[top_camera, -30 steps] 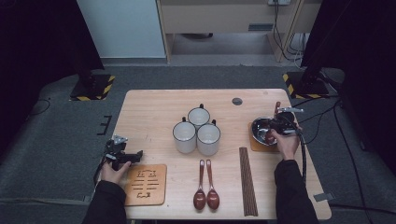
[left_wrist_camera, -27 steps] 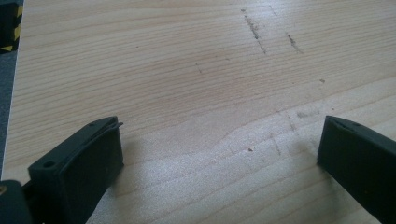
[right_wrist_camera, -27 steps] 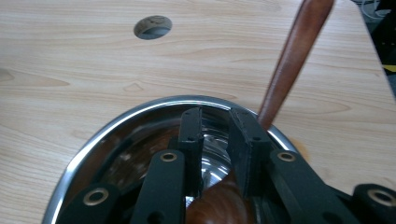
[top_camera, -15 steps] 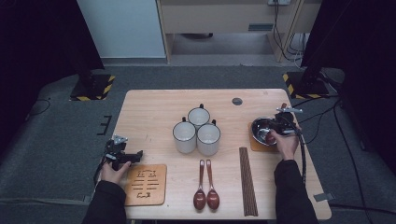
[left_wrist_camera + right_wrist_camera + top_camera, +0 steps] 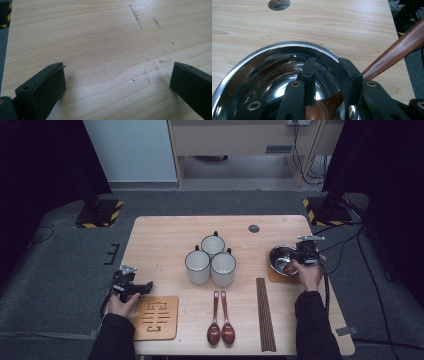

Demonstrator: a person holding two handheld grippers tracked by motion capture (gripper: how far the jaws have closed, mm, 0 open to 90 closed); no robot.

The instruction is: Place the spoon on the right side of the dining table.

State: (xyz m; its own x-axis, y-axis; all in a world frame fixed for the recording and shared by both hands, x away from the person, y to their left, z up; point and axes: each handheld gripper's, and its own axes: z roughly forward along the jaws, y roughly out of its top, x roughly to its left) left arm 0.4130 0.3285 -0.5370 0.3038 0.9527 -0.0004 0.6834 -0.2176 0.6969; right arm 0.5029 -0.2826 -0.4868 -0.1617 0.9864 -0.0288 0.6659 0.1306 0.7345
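A brown wooden spoon (image 5: 387, 55) lies tilted in the shiny steel bowl (image 5: 262, 65).

Right hand-held gripper (image 5: 325, 82) jaws newly parted, wooden spoon (image 5: 392, 52) between.

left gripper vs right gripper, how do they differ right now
The left gripper has its jaws spread wide over bare table with nothing between them; the right gripper has its jaws narrow, just been opening, over the steel bowl with a wooden spoon beside them. Both have black jaws.
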